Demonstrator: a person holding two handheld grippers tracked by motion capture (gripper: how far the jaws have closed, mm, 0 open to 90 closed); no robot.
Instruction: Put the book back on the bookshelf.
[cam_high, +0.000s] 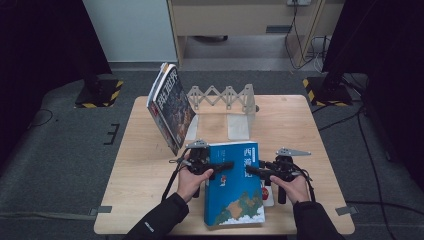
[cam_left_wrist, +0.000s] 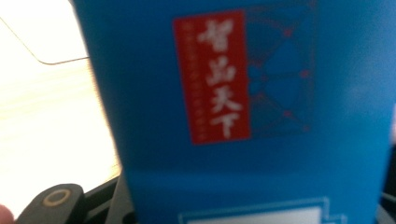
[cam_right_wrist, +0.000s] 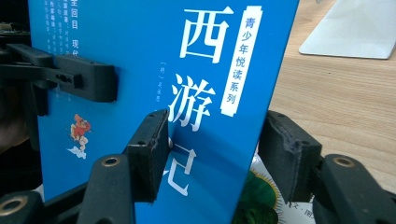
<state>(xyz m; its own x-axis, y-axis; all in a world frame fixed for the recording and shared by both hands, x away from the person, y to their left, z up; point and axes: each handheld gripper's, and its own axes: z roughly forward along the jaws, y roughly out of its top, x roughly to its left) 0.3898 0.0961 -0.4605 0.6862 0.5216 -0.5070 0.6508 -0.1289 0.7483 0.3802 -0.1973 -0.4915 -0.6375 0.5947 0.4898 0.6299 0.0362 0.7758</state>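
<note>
Gripping, left: the left gripper (cam_high: 220, 165), black and blocky with a grey three-cornered plate on top, reaches in from the left over the glossy blue paperback book (cam_high: 234, 185); its jaws stand part-way apart with the book's edge between them, cover filling the left gripper view (cam_left_wrist: 261, 116).
Gripping, right: the right gripper (cam_high: 255, 171) comes in from the right; in the right gripper view (cam_right_wrist: 212, 154) its matte black padded jaws straddle the book's edge, the left pad on the cover; whether the right pad presses I cannot tell.
Book: flat, rectangular, smooth cover with white characters and a red label; low centre of the high view, tilted up at its far end.
Under the book: a white printed booklet (cam_right_wrist: 261, 196) with green and red, at the lower right of the right gripper view.
Hands: both forearms in dark sleeves enter from the bottom edge, wrists level.
Behind: a magazine-like book with a dark pictured cover (cam_high: 170, 107) leans upright against a pale folding lattice book stand (cam_high: 225, 97), upper centre.
Surface: light wooden table (cam_high: 145, 180), rounded corners.
Room: grey carpeted floor (cam_high: 60, 150), dark curtains at the sides.
</note>
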